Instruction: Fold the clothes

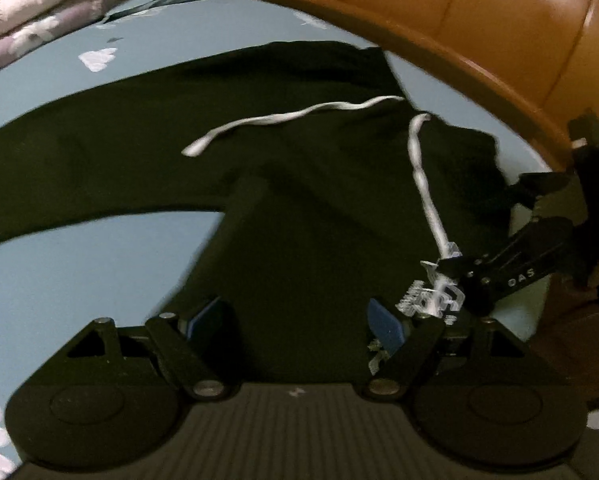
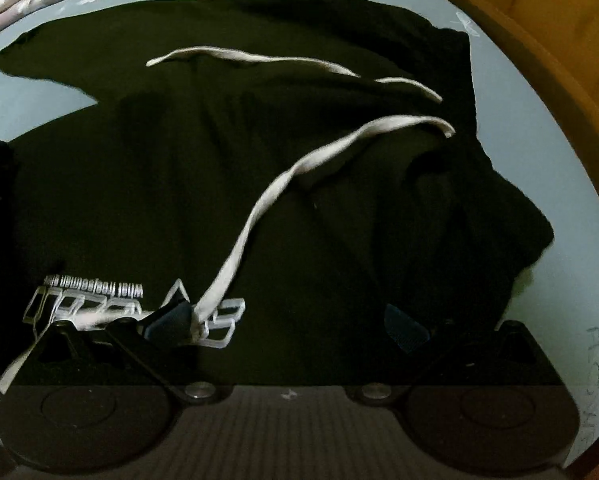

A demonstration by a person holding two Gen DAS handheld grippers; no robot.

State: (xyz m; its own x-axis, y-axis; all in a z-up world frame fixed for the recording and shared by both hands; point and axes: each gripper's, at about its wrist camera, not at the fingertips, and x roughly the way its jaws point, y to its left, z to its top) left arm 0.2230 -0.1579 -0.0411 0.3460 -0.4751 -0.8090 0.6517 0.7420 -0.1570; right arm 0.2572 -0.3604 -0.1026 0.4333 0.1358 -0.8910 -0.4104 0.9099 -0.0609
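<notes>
Nearest in the left wrist view, the left hand-held gripper (image 1: 303,320) has its blue-padded fingers (image 1: 385,326) spread wide apart over the dark garment (image 1: 299,208), with nothing between them. At about 3 o'clock in that view the right hand-held gripper (image 1: 445,276) reaches in from the side, its tip against the lower end of a white drawstring (image 1: 425,188) beside a white printed logo (image 1: 427,300) on the fabric. In the right wrist view, the right hand-held gripper (image 2: 295,322) also shows its fingers set well apart; the drawstring (image 2: 255,224) drapes over the left finger (image 2: 171,320) at about 8 o'clock, touching it, not pinched between the two pads. The white logo (image 2: 95,300) lies just beyond that finger. The black garment (image 2: 259,140) is spread out, rumpled, across a blue bed sheet (image 2: 539,152) with pale flower prints. Farther out, toward 12 o'clock, a second white drawstring (image 2: 251,58) lies loose on the fabric. Beyond it, at 10 o'clock, sits a folded floral quilt (image 1: 31,12), and at 1 o'clock a tan padded headboard (image 1: 479,12) borders the bed.
</notes>
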